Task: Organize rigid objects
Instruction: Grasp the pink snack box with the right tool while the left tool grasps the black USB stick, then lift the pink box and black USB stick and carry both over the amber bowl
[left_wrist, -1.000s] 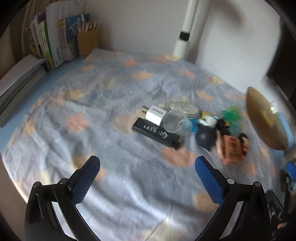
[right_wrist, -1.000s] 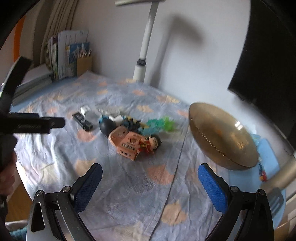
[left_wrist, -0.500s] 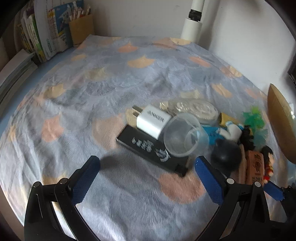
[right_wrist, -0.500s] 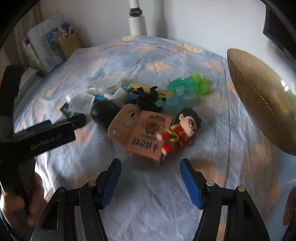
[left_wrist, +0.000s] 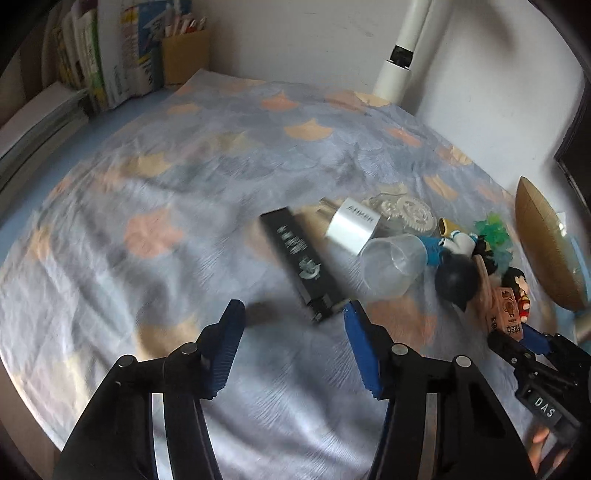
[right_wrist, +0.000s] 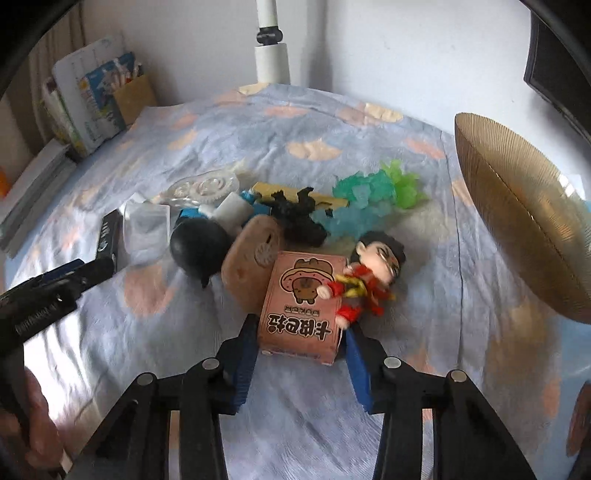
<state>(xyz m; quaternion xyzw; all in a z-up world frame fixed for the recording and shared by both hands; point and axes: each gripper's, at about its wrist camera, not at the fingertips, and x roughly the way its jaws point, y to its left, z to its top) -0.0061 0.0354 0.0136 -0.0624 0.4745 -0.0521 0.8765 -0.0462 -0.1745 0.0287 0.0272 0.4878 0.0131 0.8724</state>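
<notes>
Pink box (right_wrist: 301, 317) sat between the right gripper's (right_wrist: 301, 345) pads, apparently clamped; left gripper (left_wrist: 293, 325) hovered low, half-open, empty, beside the black stick (left_wrist: 301, 260).

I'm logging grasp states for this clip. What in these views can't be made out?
- Right tongs: the pink box sits between the fingers, but contact is blurred.
- Black rectangular bar: its print is motion-blurred in the left wrist view.
- Gold bowl: its contents are hidden by its tilted wall; the frame edge cuts it off.
</notes>
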